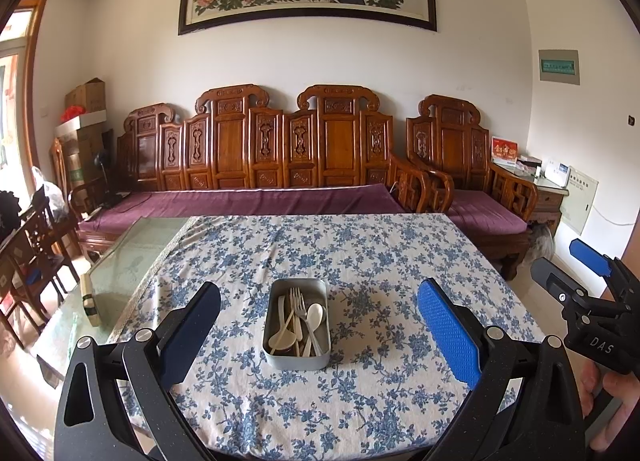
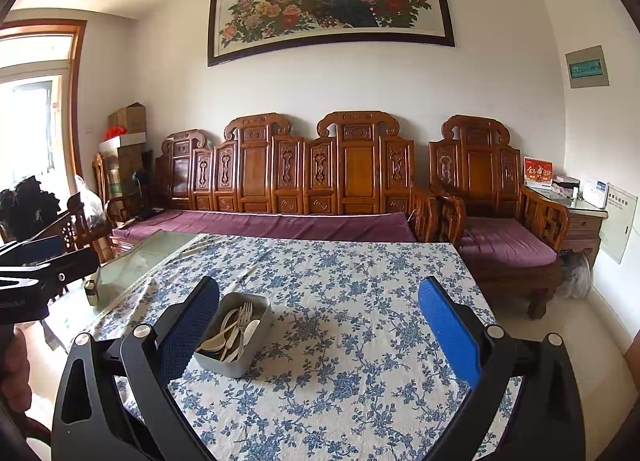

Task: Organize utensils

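Observation:
A grey metal tin (image 1: 297,357) stands on the blue-flowered tablecloth (image 1: 360,253) and holds several utensils: a metal fork (image 1: 298,303), cream spoons (image 1: 315,315) and cream knives. My left gripper (image 1: 319,311) is open and empty, held above the table with the tin between its fingers in the view. My right gripper (image 2: 319,315) is open and empty; the tin (image 2: 236,361) sits just right of its left finger. Each gripper shows at the edge of the other's view: the right one (image 1: 588,301) and the left one (image 2: 36,265).
The cloth covers part of a glass-topped table (image 1: 132,257). A small green-and-white box (image 1: 90,299) lies on the glass at the left. A carved wooden sofa (image 1: 280,149) with purple cushions stands behind the table, and wooden chairs (image 1: 36,237) at the left.

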